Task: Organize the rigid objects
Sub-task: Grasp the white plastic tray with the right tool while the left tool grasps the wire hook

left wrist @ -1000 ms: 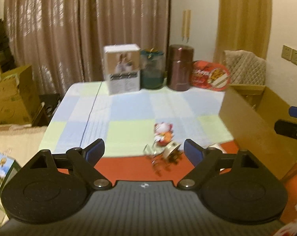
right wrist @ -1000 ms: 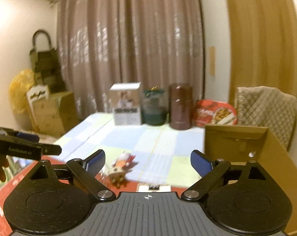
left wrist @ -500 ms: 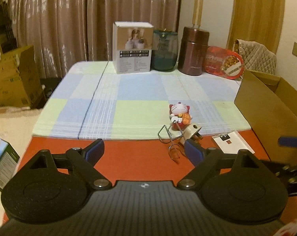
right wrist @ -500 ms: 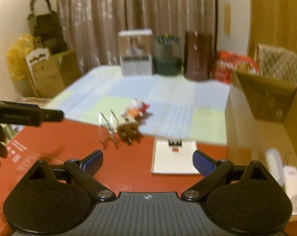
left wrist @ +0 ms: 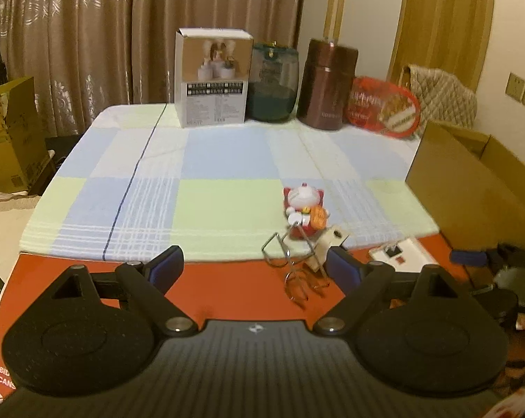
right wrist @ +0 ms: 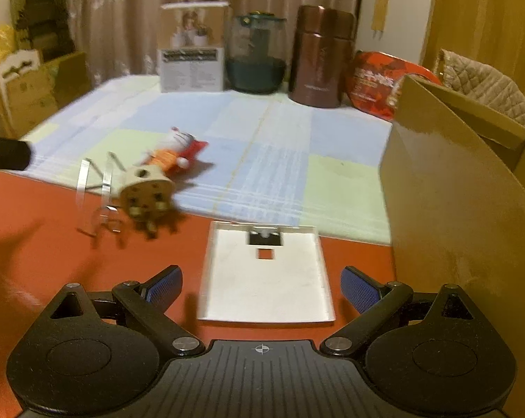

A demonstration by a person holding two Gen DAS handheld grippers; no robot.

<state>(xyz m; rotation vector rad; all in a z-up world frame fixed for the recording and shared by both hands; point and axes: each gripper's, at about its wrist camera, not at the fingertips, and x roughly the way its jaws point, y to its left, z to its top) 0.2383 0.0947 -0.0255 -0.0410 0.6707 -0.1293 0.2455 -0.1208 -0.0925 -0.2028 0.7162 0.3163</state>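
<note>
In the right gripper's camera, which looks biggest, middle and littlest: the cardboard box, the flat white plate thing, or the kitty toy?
1. Cardboard box
2. Flat white plate
3. Kitty toy

The plate lies closest to the camera, which makes it look bigger; the toy lies farther back.

Loose on the desk lie one cat figurine (left wrist: 303, 209), one plug adapter (right wrist: 145, 188), one wire clip (right wrist: 97, 191) and one white plate (right wrist: 266, 278). At the far edge stand one printed box (left wrist: 212, 78), one glass jar (left wrist: 272, 85), one brown canister (left wrist: 327, 87) and one red tin (left wrist: 382, 106). One open carton (right wrist: 454, 188) sits at the right.
</note>
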